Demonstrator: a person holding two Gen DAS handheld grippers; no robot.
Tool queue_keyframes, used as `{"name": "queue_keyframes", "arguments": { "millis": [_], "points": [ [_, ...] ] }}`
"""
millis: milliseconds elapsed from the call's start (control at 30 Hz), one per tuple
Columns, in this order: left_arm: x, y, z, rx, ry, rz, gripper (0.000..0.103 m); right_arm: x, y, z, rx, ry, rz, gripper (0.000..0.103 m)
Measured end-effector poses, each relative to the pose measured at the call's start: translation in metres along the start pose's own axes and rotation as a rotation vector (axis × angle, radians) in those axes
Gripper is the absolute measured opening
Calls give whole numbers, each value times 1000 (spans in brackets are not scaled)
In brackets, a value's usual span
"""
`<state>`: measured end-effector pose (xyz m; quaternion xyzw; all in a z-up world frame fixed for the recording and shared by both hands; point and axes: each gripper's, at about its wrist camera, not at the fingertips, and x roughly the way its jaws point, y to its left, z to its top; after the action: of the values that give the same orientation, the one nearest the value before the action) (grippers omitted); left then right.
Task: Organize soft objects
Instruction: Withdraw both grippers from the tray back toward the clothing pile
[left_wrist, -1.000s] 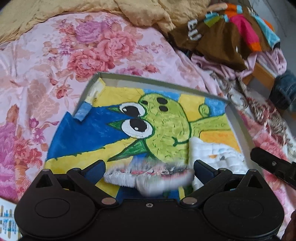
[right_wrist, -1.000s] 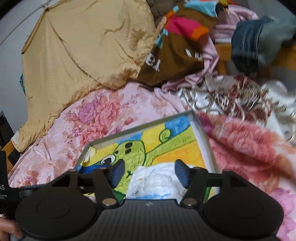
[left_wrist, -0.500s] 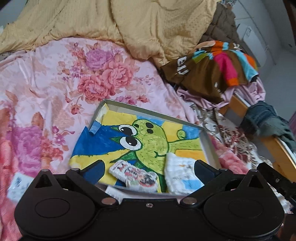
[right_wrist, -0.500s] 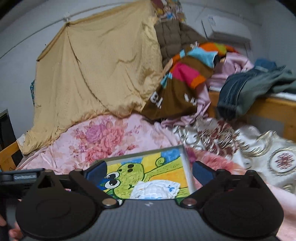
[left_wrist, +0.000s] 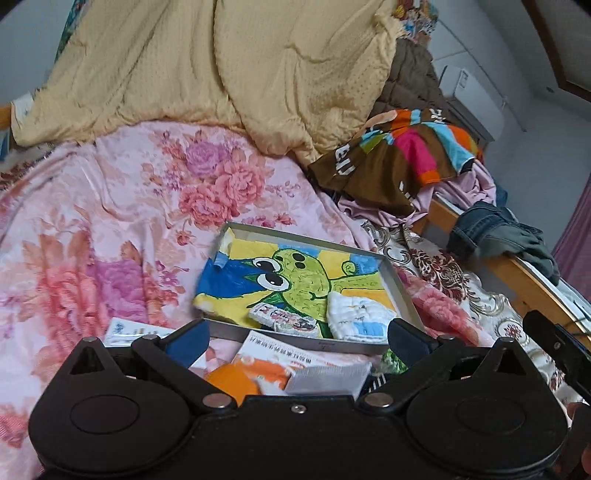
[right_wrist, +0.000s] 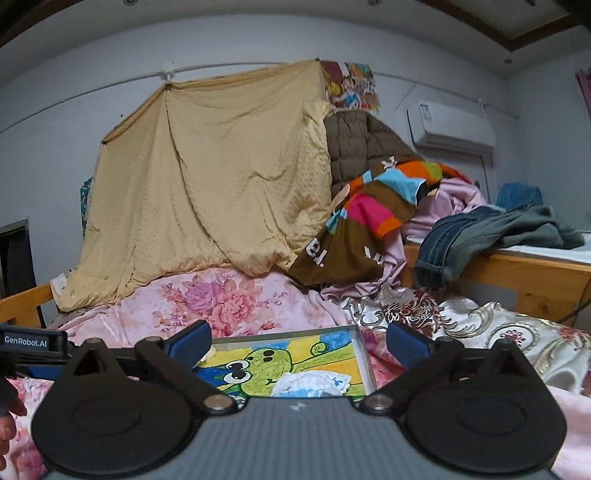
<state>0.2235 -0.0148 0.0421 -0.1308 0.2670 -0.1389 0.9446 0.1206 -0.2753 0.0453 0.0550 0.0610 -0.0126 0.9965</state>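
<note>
A shallow grey tray (left_wrist: 400, 280) with a painted green cartoon creature on its floor lies on the pink floral bedspread (left_wrist: 110, 229). Inside it, near the front edge, rest a small folded patterned cloth (left_wrist: 282, 317) and a folded white quilted cloth (left_wrist: 360, 317). My left gripper (left_wrist: 297, 341) hovers open above the near edge of the tray, nothing between its blue pads. In the right wrist view the tray (right_wrist: 364, 354) and the white cloth (right_wrist: 314, 382) show between the open fingers of my right gripper (right_wrist: 299, 343), which holds nothing and points almost level.
Booklets and packets (left_wrist: 266, 362) lie just in front of the tray. A yellow quilt (right_wrist: 207, 184) hangs at the back. Piled clothes (right_wrist: 373, 218) and jeans (right_wrist: 480, 236) sit on a wooden bed frame (right_wrist: 498, 273) at the right. Part of the right gripper (left_wrist: 554, 343) shows at the right edge.
Both grippers have pulled back and up from the tray. The left let go of the patterned cloth, which now lies in the tray. The right opened wide and tilted up towards level.
</note>
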Motion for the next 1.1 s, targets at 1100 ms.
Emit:
{"name": "queue_keyframes", "arguments": {
  "millis": [1100],
  "points": [
    [-43,11,-119,306,93,-93,102,-51,34,-83,34,416,-87,103]
  ]
}}
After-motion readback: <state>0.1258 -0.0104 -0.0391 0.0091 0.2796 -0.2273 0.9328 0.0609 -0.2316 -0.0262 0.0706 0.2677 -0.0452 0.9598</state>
